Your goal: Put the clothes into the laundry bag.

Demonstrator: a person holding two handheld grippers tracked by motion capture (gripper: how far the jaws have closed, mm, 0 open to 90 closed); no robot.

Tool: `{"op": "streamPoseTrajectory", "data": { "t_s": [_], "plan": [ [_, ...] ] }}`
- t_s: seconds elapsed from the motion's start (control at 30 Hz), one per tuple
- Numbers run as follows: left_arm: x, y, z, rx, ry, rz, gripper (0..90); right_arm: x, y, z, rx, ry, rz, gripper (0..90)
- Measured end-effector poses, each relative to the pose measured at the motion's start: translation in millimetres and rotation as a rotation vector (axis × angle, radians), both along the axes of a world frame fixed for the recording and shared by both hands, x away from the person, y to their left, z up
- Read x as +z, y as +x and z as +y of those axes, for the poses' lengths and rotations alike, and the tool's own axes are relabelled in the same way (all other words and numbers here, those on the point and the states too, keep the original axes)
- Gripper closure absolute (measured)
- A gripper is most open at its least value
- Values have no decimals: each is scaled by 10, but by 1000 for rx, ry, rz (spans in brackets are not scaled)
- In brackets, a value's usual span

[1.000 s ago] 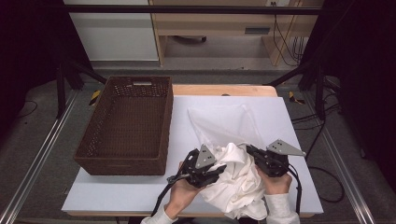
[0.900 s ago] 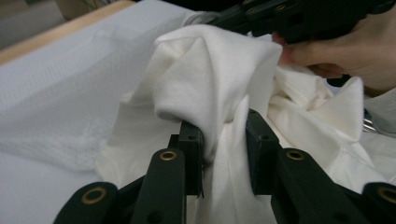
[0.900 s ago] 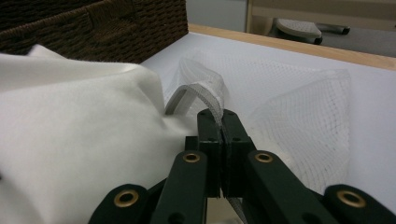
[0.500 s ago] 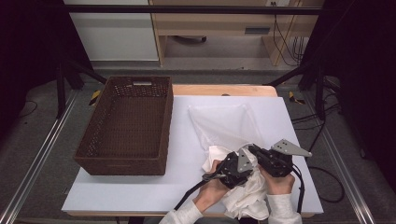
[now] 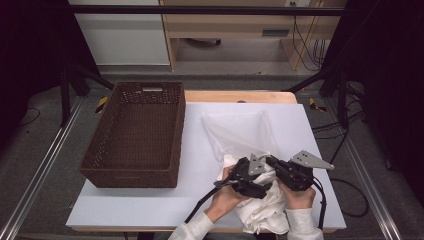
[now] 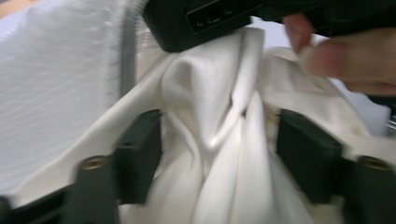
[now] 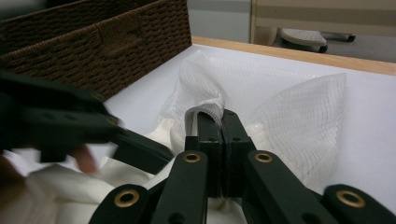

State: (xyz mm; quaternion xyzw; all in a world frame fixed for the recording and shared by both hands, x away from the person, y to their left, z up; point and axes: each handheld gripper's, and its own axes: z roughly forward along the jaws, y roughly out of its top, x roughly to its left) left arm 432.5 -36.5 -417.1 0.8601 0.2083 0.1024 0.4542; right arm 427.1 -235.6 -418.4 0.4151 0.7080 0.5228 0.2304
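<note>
High view: right of the basket point(image 5: 132, 135), the right gripper point(image 5: 272, 164) pinches the mesh bag's point(image 5: 240, 131) rim while the left gripper point(image 5: 252, 176), jaws spread, straddles the white cloth point(image 5: 262, 212) at the bag's mouth.

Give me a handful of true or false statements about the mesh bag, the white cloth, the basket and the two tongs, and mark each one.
1. The right tongs are shut on the rim of the mesh bag. True.
2. The left tongs are shut tight with nothing between them. False: their jaws stand apart with folds of the white cloth between them.
3. The brown basket holds the white cloth. False: the cloth lies on the table at the mouth of the bag, and nothing can be seen in the basket.
4. The basket stands on the left part of the table, the bag to its right. True.
5. The mesh bag hangs from the basket's edge. False: it lies on the table beside it.
</note>
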Motion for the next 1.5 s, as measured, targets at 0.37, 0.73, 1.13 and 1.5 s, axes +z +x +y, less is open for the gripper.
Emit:
{"op": "streamPoseTrajectory", "data": {
  "t_s": [0.37, 0.73, 1.13, 1.5],
  "plan": [
    [-25, 275, 707, 178, 53, 5, 252, -1, 2, 49, 6, -16, -2, 891],
    [-560, 583, 566, 157, 62, 206, 497, -2, 13, 72, 9, -27, 0, 891],
    [24, 87, 817, 89, -167, 9, 798, -16, 28, 79, 4, -22, 2, 891],
    [75, -266, 131, -42, -55, -79, 753, -45, 52, 91, 10, -14, 13, 891]
  ]
}}
